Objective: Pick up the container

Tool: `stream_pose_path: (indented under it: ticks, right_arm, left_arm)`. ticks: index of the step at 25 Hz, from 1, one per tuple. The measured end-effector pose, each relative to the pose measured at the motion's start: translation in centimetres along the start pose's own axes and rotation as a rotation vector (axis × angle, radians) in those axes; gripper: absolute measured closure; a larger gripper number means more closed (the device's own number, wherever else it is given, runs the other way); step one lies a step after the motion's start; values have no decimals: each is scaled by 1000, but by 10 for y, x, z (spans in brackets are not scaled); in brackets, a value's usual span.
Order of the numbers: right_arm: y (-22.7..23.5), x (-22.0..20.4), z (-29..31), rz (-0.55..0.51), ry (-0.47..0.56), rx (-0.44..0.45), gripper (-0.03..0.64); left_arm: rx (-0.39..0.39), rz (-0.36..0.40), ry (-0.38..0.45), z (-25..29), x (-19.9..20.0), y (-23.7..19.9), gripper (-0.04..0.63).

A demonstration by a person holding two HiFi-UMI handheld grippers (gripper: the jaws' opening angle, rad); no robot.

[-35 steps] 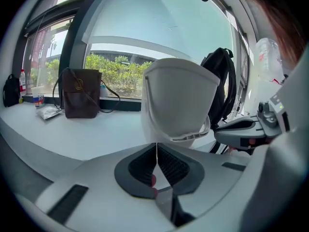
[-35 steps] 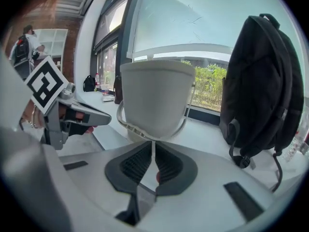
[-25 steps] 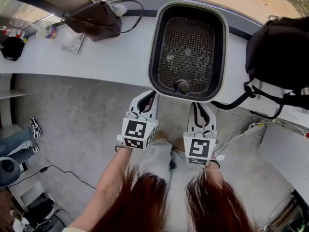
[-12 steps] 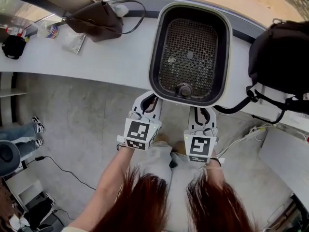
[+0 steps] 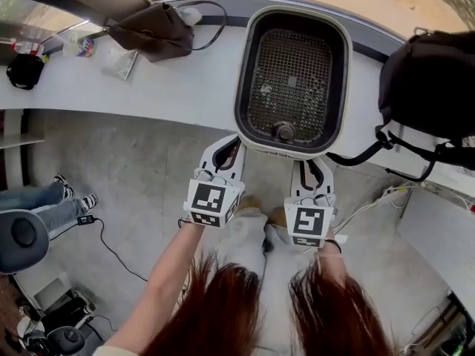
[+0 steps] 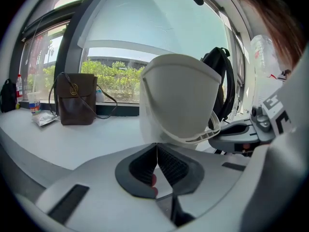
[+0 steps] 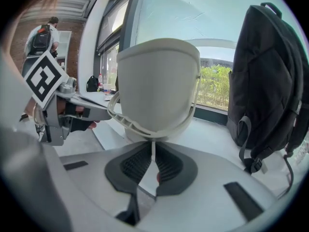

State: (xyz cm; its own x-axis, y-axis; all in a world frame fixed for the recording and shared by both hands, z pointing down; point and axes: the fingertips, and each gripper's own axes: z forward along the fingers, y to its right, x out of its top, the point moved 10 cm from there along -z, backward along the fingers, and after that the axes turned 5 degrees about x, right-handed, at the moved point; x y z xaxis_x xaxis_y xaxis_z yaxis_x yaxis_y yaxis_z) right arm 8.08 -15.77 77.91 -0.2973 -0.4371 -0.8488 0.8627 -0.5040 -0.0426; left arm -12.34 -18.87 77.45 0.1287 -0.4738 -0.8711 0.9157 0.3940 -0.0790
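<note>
Container rose, pinched: left claw, right claw.

White container, black mesh, brown bag, black backpack

White left gripper — marker cube, black jaws

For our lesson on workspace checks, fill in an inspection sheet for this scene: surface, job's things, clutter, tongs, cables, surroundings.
Surface: white counter below a window.
Job's things: white container with mesh insert, tilted.
Clutter: brown bag, black backpack, cup, wrapper.
Tongs: left tongs and right tongs both shut on the container's near rim.
Cables: dark cable looping by the brown bag; black cable on the floor.
Surroundings: grey floor; a person's legs at left.
</note>
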Motion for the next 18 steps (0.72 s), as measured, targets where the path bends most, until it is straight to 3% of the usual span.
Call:
stream_pose_path:
  ticks: [18]
  right_arm:
    - [-14,63,-61,34,-22,-14,594]
  left_arm:
    - [-21,-7,-37,-51,58,9,580]
